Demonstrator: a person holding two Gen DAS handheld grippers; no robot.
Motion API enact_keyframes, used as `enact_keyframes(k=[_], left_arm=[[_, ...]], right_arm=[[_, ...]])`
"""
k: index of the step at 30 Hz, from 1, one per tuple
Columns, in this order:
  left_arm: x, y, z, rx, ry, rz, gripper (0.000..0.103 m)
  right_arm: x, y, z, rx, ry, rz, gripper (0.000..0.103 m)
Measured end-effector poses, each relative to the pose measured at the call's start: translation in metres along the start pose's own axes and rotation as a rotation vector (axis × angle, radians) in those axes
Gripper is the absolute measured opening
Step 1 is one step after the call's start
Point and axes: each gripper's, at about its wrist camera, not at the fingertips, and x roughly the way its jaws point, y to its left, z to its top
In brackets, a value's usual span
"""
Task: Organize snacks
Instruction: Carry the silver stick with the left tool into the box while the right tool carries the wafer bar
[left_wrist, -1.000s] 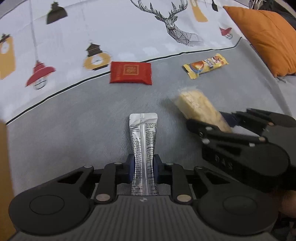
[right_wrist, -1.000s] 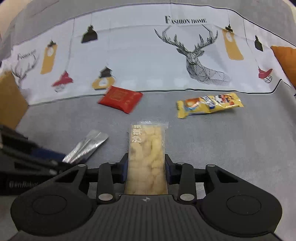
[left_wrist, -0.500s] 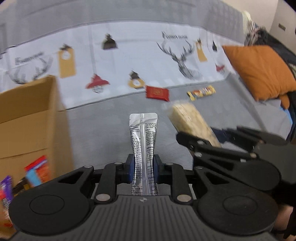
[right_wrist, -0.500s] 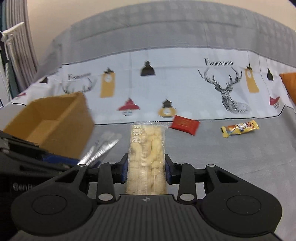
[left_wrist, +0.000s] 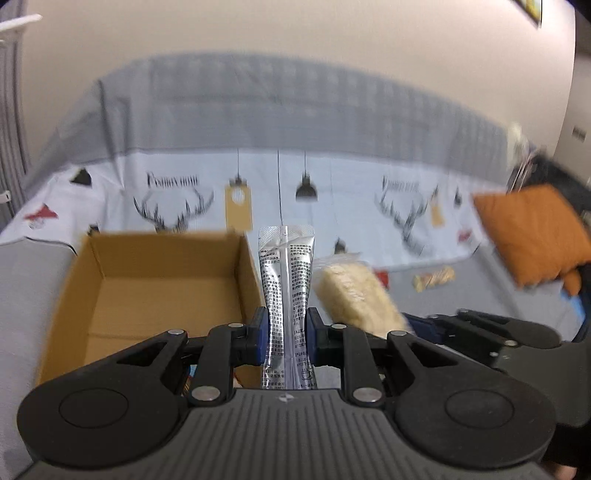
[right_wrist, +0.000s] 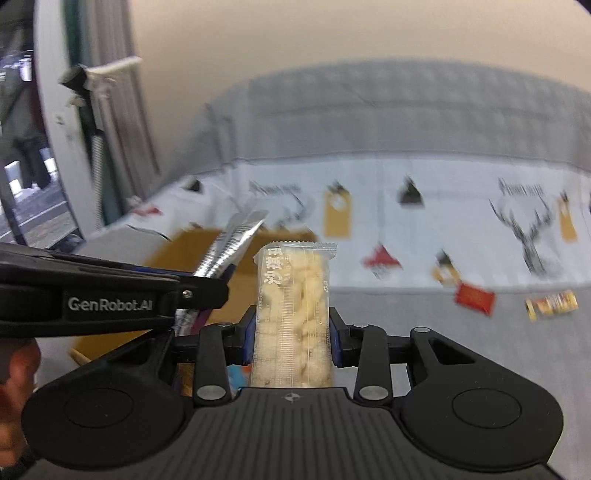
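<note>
Above the open cardboard box (left_wrist: 155, 291), the left hand-held gripper (left_wrist: 285, 332) was closed on a silver foil sachet (left_wrist: 286, 295), which stood upright between its blue pads (left_wrist: 258, 328) with most of its length free above them. Just to its right, the right hand-held gripper (right_wrist: 291, 339) was closed on a clear packet of pale puffed snack (right_wrist: 295, 310), also upright and taken at its lower part. Both packs looked light and thin; the foil seemed smooth and a little slippery, so a hold across the flat middle is probably safer than one near the sealed end. The puffed pieces are likely fragile, and I judge that a hard squeeze could crush them. Farther away, on the grey bed cover (right_wrist: 480, 350), a red packet (right_wrist: 474, 298) and a yellow wrapped bar (right_wrist: 552, 303) lay near each other, not yet collected. An orange cushion (left_wrist: 532, 232) lay at the right.
</note>
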Motion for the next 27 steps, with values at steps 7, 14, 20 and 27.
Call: enact_keyframes(k=[7,14,20,27], left_arm=[[-0.076,0.025,0.015,-0.026,-0.172,0.030,0.023],[-0.078,0.048,0.007,-0.006,-0.203,0.065,0.023],[-0.036,0.082,-0.006,-0.034,-0.126,0.096,0.023],[0.020,0.120,-0.031,-0.076,0.013,0.162,0.023]], right_arm=[[-0.029,0.053,0.040,-0.075,-0.114,0.076,0.039],[-0.020,0.071,0.040,-0.121,-0.107,0.089,0.039],[0.014,0.067,0.020,-0.104,-0.043,0.072,0.039],[0.080,0.048,-0.011,-0.054,0.080,0.067,0.039]])
